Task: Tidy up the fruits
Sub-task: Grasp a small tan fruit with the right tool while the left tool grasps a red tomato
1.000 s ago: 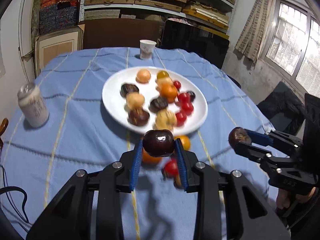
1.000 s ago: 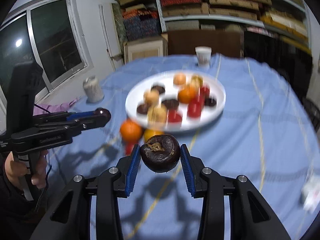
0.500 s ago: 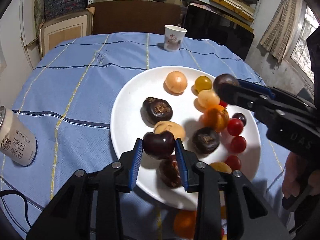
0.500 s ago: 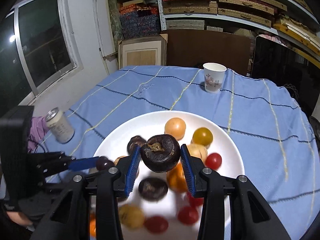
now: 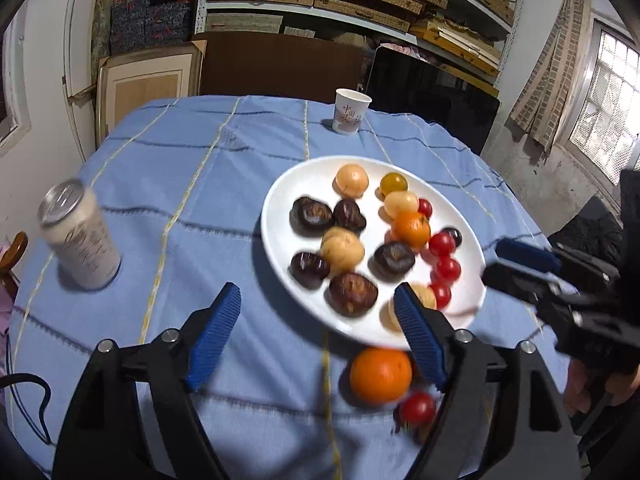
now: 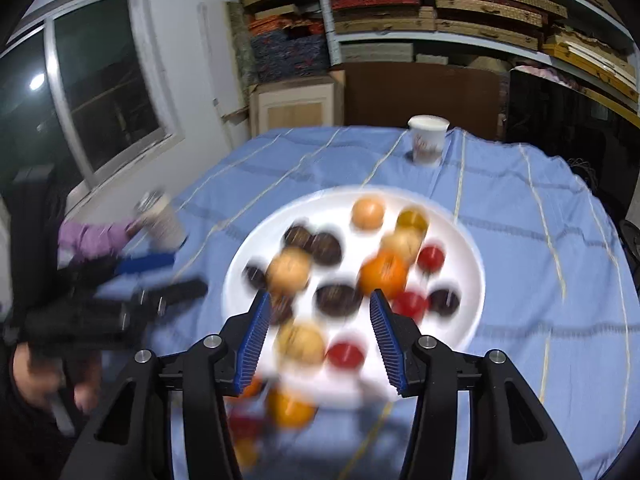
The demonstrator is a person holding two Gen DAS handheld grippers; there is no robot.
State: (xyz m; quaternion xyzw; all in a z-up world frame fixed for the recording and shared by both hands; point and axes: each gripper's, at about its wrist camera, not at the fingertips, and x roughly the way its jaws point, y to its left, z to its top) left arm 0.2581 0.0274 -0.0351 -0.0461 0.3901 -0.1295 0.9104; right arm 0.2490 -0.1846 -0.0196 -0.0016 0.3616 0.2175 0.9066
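A white plate (image 5: 288,184) on the blue cloth holds several dark round fruits (image 5: 312,216), pale ones, an orange and red cherry tomatoes. An orange (image 5: 380,376) and a red tomato (image 5: 417,408) lie on the cloth in front of it. My left gripper (image 5: 316,304) hovers at the plate's near edge, its jaws opening wide with nothing between them. My right gripper (image 6: 320,304) is over the plate's near half, its jaws opening and gripping nothing; a dark fruit (image 6: 338,300) lies on the plate beyond the gap. The right wrist view is blurred.
A drink can (image 5: 80,236) stands left of the plate and a paper cup (image 5: 352,112) at the table's far edge. The right gripper (image 5: 508,266) and a hand (image 5: 584,384) fill the right side. Shelves and boards stand behind the table.
Both grippers let go of their dark fruits, which now lie on the plate, and their jaws have spread. Both have drawn back toward the plate's near edge.
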